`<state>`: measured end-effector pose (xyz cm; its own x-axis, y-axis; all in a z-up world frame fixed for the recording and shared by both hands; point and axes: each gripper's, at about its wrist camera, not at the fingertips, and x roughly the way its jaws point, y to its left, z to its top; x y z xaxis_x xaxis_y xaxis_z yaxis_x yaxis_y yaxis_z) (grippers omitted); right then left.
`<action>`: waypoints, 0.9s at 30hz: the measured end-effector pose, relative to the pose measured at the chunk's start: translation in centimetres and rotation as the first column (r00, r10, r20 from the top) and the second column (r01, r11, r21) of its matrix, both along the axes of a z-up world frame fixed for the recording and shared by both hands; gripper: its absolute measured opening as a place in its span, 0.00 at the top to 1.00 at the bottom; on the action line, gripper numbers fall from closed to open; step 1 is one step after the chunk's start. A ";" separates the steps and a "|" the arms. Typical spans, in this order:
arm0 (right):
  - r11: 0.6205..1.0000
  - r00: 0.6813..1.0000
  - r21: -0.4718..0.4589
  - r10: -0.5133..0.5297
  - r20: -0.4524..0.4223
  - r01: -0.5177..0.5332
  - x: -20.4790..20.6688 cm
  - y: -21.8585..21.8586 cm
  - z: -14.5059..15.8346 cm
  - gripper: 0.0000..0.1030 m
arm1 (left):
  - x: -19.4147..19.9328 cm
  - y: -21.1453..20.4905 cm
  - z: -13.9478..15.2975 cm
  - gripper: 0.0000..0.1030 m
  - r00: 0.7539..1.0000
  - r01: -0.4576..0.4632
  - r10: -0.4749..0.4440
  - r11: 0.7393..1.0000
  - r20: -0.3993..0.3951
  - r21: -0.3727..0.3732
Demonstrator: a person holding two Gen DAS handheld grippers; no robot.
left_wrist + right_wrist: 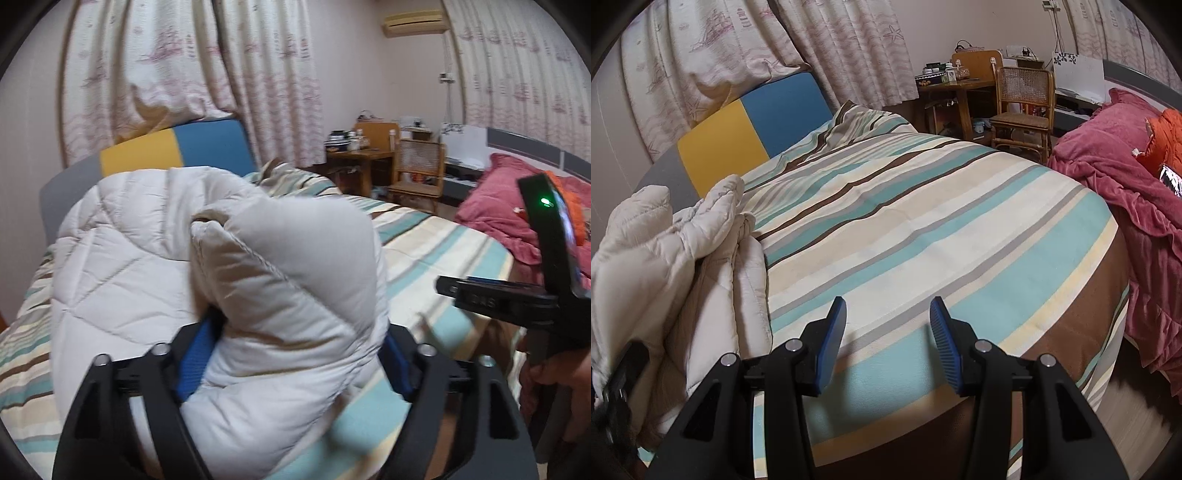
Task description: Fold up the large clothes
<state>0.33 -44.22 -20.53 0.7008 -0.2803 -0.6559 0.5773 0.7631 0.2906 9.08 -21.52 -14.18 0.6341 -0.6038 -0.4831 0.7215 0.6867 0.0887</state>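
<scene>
A white quilted padded coat (pixel 236 280) fills the middle of the left wrist view, bunched up over the striped bed (pixel 436 243). My left gripper (pixel 295 354) is shut on a thick fold of the coat; its blue pads (pixel 194 363) press in from both sides. In the right wrist view the same coat (pixel 679 266) lies heaped at the left of the striped bed (pixel 923 221). My right gripper (pixel 888 343) is open and empty above the bed's near edge, to the right of the coat. The right gripper also shows in the left wrist view (pixel 517 291).
A blue and yellow headboard (pixel 753 122) stands behind the bed. A second bed with a red blanket (pixel 1126 192) and an orange garment (pixel 1167 136) lies at the right. A wooden desk (pixel 956 92) and cane chair (pixel 1023 107) stand at the back.
</scene>
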 end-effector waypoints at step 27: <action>0.996 0.997 -0.050 0.076 -0.024 -0.077 1.9 1.8 1.3 0.54 | 0.6 10.0 5.3 0.20 0.961 0.034 -0.142 0.913 -0.239 -0.406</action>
